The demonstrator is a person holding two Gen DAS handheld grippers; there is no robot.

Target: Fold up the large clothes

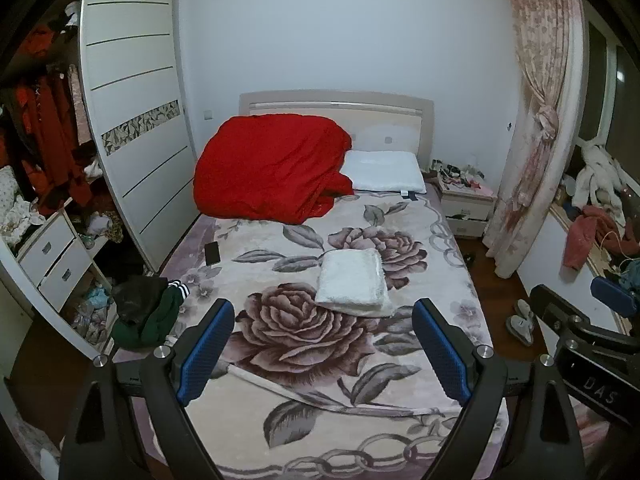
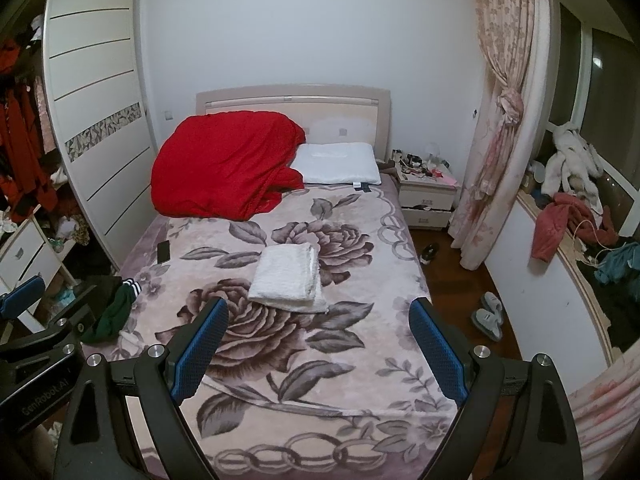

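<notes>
A folded white garment [image 1: 354, 282] lies in the middle of the bed's floral blanket [image 1: 304, 364]; it also shows in the right wrist view [image 2: 289, 277]. A heap of dark green and black clothes [image 1: 142, 310] sits at the bed's left edge, also seen in the right wrist view [image 2: 110, 306]. My left gripper [image 1: 324, 350] is open and empty, held above the foot of the bed. My right gripper [image 2: 320, 346] is open and empty beside it, to the right. Each gripper shows at the edge of the other's view.
A bunched red quilt [image 1: 272, 168] and a white pillow [image 1: 386, 172] lie at the headboard. A black phone [image 1: 212, 253] lies at the blanket's left edge. An open wardrobe [image 1: 132, 120] stands left, a nightstand [image 1: 466, 204], curtain [image 1: 532, 140], slippers [image 1: 522, 322] and cluttered sill right.
</notes>
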